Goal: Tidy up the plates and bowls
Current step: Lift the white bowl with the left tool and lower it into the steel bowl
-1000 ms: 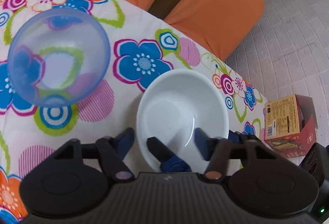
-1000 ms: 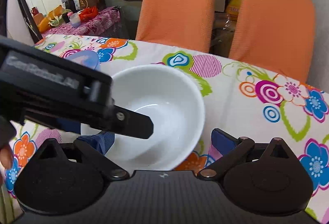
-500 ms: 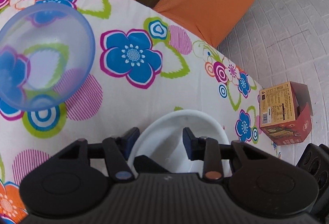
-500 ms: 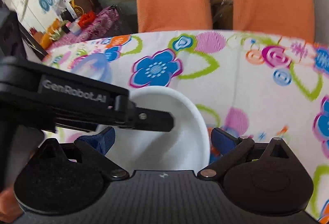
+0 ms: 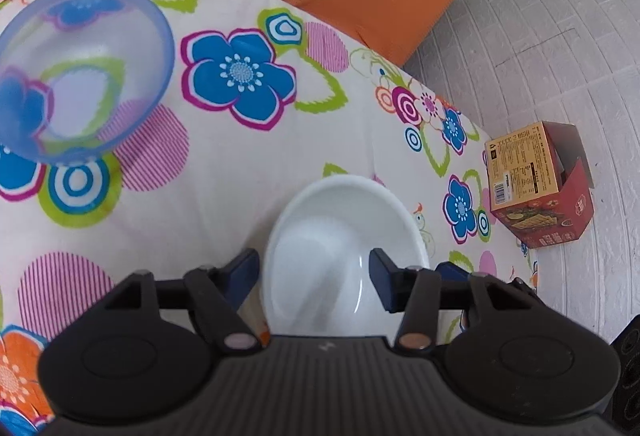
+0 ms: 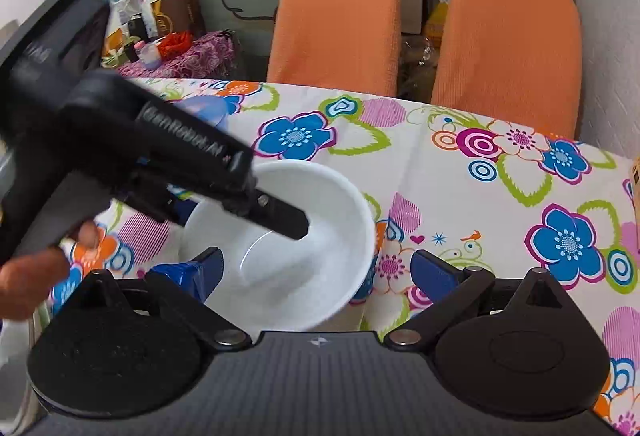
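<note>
Left wrist view puts the white bowl (image 5: 344,256) straight ahead of my left tool (image 5: 316,272), sitting on the flowered tabletop (image 5: 224,204); its near rim lies between the spread blue pads, one outside the wall and one over the hollow, so that tool is released and grips nothing. I judge the bowl rigid, glazed and slick, likely breakable, and best pinched on the rim wall nearest the tool. My right tool (image 6: 316,272) is likewise spread wide and empty, with the bowl (image 6: 280,248) just ahead and slightly left of its midline. Farther ahead and to the left of the left tool stands a translucent blue bowl (image 5: 76,76), well apart from the white one. Lettering on the left tool's body reads "GenRobot.AI". Off the tabletop, to the right, a printed carton (image 5: 536,184) carries small text I cannot read.
</note>
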`<state>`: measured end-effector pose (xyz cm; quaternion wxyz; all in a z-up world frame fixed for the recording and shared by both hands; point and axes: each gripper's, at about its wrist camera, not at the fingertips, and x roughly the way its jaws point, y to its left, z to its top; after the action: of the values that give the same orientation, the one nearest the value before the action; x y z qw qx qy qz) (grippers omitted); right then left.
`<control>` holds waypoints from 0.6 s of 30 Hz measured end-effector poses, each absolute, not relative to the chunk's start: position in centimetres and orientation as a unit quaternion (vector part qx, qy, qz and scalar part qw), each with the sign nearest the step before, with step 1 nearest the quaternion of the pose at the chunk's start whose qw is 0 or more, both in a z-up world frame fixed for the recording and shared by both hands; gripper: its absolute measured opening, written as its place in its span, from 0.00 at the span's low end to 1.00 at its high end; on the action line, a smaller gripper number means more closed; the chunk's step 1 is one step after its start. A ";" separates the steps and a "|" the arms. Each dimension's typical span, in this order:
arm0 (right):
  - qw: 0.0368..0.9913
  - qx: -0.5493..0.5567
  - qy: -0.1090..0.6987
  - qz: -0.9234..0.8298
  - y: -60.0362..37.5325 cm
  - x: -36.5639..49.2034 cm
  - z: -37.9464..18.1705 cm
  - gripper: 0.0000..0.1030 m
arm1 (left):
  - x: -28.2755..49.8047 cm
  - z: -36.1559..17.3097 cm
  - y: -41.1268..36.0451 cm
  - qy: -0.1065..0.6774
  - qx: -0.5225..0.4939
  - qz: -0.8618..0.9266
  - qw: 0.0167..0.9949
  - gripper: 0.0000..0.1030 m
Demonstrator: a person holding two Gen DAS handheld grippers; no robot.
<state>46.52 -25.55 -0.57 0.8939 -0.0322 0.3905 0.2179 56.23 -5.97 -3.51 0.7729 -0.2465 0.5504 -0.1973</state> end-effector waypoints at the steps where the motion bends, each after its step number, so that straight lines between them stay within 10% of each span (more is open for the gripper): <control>1: 0.894 -0.040 0.386 0.223 -25.5 46.1 -0.7 0.85 | 56.2 -3.5 -6.1 0.550 -0.243 -0.196 0.775 0.49; 18: 0.893 -0.100 0.371 0.235 -24.1 45.9 -2.7 0.85 | 55.6 -3.2 -7.6 0.538 -0.182 -0.205 0.797 0.51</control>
<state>45.89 -24.13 -2.69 0.8928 -0.0997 0.3710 0.2354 55.58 -7.56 -3.22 0.7969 -0.1823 0.5380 -0.2054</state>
